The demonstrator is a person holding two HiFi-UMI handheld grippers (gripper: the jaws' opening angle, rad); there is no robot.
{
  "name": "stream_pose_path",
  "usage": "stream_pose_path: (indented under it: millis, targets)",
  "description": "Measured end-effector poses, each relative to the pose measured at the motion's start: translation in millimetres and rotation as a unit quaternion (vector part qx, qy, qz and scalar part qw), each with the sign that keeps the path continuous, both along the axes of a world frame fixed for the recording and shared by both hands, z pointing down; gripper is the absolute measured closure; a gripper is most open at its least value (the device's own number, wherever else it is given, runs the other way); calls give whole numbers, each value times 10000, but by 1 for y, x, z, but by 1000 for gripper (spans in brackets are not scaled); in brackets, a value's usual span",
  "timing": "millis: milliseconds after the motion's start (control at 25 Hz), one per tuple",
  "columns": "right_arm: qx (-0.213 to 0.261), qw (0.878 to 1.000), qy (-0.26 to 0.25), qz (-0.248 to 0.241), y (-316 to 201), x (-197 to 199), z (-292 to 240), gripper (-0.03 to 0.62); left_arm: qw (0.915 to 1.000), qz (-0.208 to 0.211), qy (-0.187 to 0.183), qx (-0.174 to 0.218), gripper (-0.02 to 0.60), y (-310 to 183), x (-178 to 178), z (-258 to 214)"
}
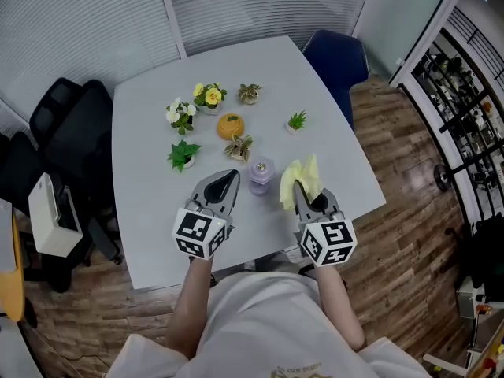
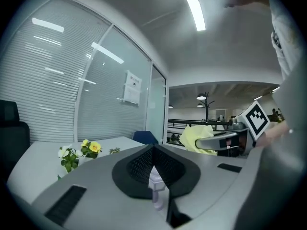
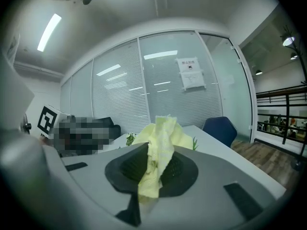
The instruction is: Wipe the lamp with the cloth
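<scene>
We count one lamp [image 1: 261, 173], a small pale purple one standing on the grey worktop [image 1: 142, 211]. In the left gripper view only a sliver of it shows through the slit under the jaw tips, so its shape is hard to make out there.

Just left of the lamp is the left gripper [image 1: 231, 178]. Its jaws are together with nothing clamped, and from above its tip is beside the lamp, not around it.

Just right of the lamp is the right gripper [image 1: 301, 189]. Its jaws are clamped on the one yellow cloth [image 1: 302, 178], which sticks up past the tips and hangs down between them. We cannot see how far it reaches inside.

Beyond the lamp we count six small potted plants:
- a brownish one [image 1: 239, 146], nearest the lamp
- a leafy green one [image 1: 183, 154]
- one with white flowers [image 1: 181, 115]
- one with yellow flowers [image 1: 209, 95]
- a second brownish one [image 1: 249, 93]
- a tiny green one [image 1: 297, 121]

One orange round thing [image 1: 231, 125] sits among them.

Each gripper carries one cube of black-and-white squares [image 1: 201, 233] [image 1: 328, 242], with no letters on them. A notice [image 3: 190, 74] hangs on the glass wall, its print too small for us to read.

Past the far corner of the worktop stands one blue chair [image 1: 335, 57], partly hidden by that corner. A black chair [image 1: 75, 120] stands off to the left.
</scene>
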State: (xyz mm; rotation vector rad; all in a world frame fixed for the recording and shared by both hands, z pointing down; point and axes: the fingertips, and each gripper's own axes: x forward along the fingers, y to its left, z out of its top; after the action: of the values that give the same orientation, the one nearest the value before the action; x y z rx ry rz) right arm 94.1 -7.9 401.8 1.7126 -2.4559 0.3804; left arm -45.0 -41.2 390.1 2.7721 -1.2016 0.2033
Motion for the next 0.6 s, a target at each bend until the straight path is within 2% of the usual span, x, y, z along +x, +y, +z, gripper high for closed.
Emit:
stream_pose_path:
  millis: [240,600]
  targets:
    - [176,9998,125,-56,7,-4,-8,546,9988,-434,-1,214,580,5,-7,-12]
    - [244,9993,272,-63,15,-4,-11,547,9991,-375,-4,198,579,7,2,-9]
